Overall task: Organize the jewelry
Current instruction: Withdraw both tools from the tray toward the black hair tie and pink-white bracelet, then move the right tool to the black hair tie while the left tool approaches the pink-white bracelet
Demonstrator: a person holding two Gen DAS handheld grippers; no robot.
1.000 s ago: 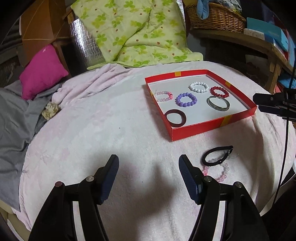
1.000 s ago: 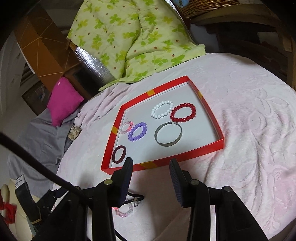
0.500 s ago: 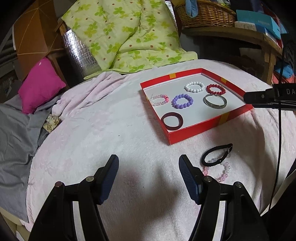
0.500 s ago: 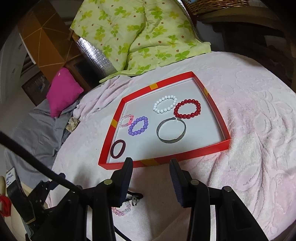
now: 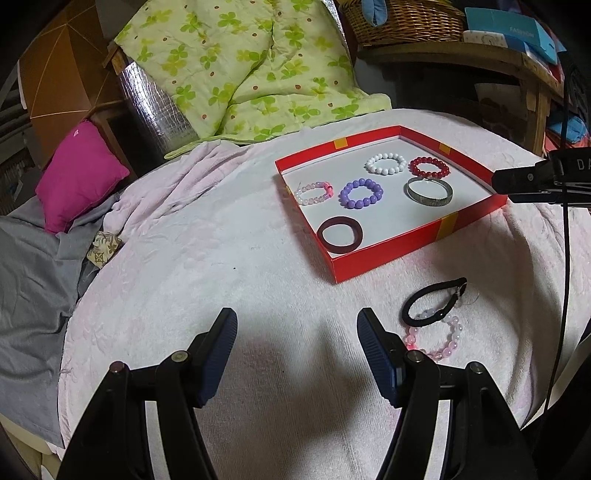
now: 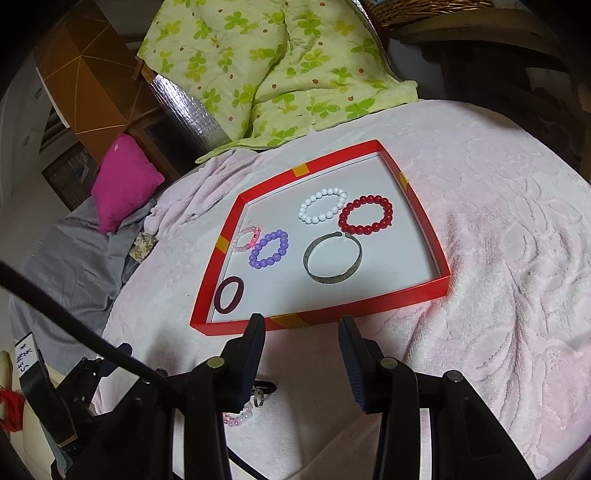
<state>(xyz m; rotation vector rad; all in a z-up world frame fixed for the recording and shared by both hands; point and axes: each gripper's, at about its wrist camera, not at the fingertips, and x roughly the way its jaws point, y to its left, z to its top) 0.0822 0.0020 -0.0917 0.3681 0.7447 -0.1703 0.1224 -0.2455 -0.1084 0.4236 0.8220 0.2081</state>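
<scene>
A red tray (image 5: 388, 245) (image 6: 325, 312) on the pink cloth holds a white bead bracelet (image 5: 385, 164), a red bead bracelet (image 5: 428, 167), a purple bead bracelet (image 5: 361, 192), a pale pink bracelet (image 5: 314, 192), a silver bangle (image 5: 429, 191) and a dark maroon ring (image 5: 340, 235). Outside it, a black hair tie (image 5: 434, 302) overlaps a pink bead bracelet (image 5: 436, 338). My left gripper (image 5: 297, 326) is open and empty, left of them. My right gripper (image 6: 301, 336) is open and empty, above the tray's near wall; the pink bracelet (image 6: 238, 415) shows partly behind its finger.
The pink cloth (image 5: 221, 258) covers a round table. A green floral quilt (image 5: 236, 66) lies at the back, a magenta cushion (image 5: 79, 177) and grey fabric (image 5: 29, 288) to the left. A wicker basket (image 5: 406, 18) sits on a wooden shelf at the back right.
Both grippers have drifted slightly; the tray sits a little farther left and higher in the left view. Both stay open. No jewelry has moved.
</scene>
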